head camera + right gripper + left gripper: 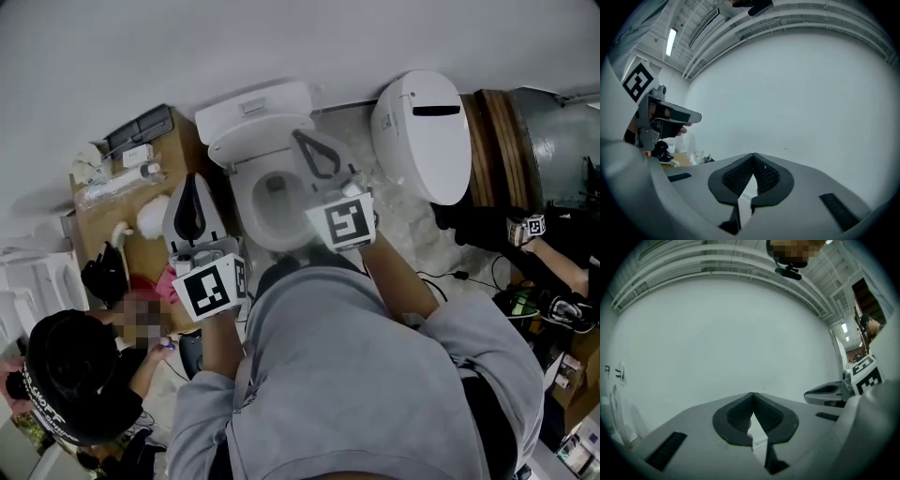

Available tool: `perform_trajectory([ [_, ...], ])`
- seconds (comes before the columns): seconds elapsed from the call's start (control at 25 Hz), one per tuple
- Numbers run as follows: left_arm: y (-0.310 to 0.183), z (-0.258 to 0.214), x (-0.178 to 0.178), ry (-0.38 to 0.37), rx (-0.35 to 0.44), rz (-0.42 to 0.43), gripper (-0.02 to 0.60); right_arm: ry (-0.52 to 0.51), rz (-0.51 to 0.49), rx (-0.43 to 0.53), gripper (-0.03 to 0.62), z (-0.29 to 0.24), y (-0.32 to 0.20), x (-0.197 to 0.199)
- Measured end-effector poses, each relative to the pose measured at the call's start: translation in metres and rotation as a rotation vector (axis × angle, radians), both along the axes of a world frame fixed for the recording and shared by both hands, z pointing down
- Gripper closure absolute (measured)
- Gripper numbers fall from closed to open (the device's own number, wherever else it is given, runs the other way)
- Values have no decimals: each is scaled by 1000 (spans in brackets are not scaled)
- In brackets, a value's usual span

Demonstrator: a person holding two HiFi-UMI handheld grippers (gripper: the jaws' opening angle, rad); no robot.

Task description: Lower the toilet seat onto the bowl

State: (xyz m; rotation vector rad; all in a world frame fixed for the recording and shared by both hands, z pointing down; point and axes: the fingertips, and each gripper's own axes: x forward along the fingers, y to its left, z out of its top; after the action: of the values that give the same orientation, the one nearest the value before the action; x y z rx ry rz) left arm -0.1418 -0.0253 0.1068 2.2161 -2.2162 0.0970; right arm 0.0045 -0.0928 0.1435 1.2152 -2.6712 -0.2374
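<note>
While both tools hovered above the toilet at upper centre of the head view, neither touched it. Your left gripper (192,183) and right gripper (302,141) had their jaws shut tip to tip and held nothing, facing only blank wall. From above I couldn't tell whether the toilet seat stood against the tank (253,108) or lay on the bowl (239,197). My read: no contact step was in hand. If the seat was up, you needed to catch its top edge next and ease it down.
</note>
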Motion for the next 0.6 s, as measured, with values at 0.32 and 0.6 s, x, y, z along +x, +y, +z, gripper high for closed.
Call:
perform_trajectory([
  [0.32,4,-22,0,-13,45,-28,581,-109,25,36,595,-41,6,19],
  [0.6,7,-38,5,-22,78,-32,581,-215,37,78,595,-84,12,34],
])
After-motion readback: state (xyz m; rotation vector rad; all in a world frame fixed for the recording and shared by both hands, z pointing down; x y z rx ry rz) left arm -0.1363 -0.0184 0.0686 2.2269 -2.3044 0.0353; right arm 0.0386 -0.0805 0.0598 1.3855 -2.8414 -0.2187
